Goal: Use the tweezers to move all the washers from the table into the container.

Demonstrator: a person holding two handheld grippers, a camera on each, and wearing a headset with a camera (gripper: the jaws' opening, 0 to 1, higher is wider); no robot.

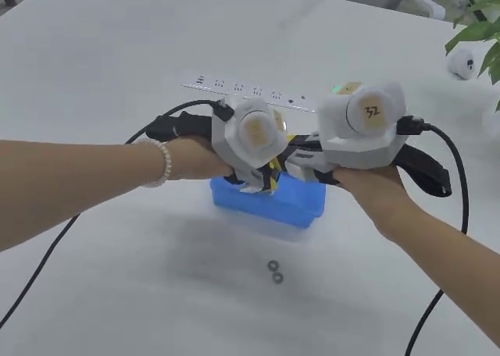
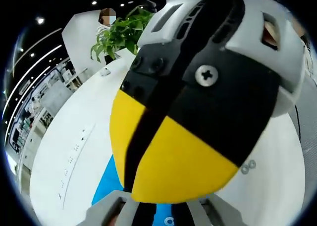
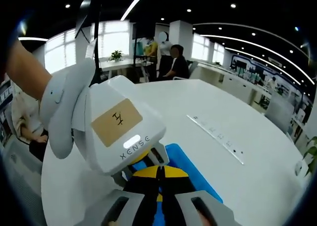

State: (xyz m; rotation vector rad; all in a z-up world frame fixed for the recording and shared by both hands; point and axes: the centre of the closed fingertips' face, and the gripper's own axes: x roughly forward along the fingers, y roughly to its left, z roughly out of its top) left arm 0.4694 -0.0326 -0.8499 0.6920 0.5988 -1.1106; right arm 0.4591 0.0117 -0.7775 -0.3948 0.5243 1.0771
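Left gripper (image 1: 264, 173) and right gripper (image 1: 306, 165) were jammed nose to nose right over the blue container (image 1: 301, 208). Honestly couldn't tell whether either's fingers were open or closed. Two washers (image 1: 275, 272) sat side by side on the surface (image 1: 117, 59), near the container.

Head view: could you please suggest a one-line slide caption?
The left gripper and right gripper meet over a blue container; two washers lie on the white table nearby.

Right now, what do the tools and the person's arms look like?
Left tool and right tool: white housings, tan stickers, yellow-and-black jaws, black cables. Bare forearms, no sleeves; pale bead bracelet on the left wrist.
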